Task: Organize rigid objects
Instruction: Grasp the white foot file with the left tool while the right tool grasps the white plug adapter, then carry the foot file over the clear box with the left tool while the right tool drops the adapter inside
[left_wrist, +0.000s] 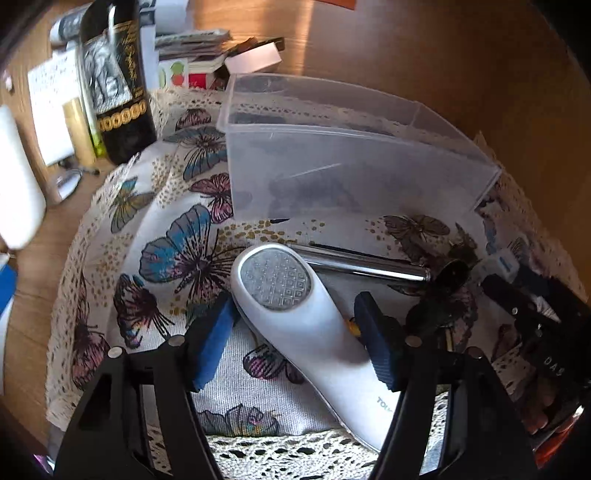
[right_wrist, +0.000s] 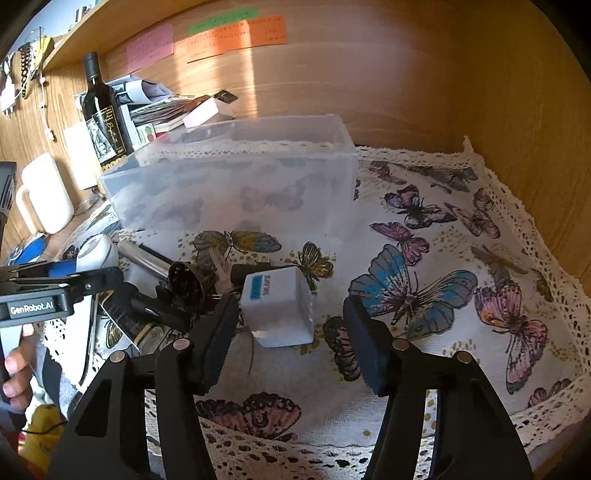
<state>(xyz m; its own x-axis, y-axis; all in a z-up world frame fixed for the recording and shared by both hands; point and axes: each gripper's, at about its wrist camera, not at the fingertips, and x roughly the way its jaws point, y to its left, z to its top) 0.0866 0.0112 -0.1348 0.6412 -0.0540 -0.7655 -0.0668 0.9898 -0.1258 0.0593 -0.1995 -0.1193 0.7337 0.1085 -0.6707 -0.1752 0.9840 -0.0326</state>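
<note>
A white handheld tool with a round metal grid face (left_wrist: 295, 314) lies on the butterfly cloth (left_wrist: 177, 258) between the open fingers of my left gripper (left_wrist: 299, 343). A chrome tube (left_wrist: 362, 264) lies just beyond it. A clear plastic bin (left_wrist: 351, 162) stands behind; it also shows in the right wrist view (right_wrist: 229, 181). My right gripper (right_wrist: 291, 339) is open, its fingers on either side of a small white cube with a blue label (right_wrist: 279, 310). The white tool (right_wrist: 96, 253) and chrome tube (right_wrist: 144, 258) show at left there.
A dark wine bottle (left_wrist: 114, 81), papers and small boxes (left_wrist: 207, 55) and a white mug (right_wrist: 46, 192) stand at the left. Dark small objects (right_wrist: 184, 288) lie beside the cube. A wooden wall (right_wrist: 406, 74) closes the back and right. The left gripper's body (right_wrist: 44, 291) shows at left.
</note>
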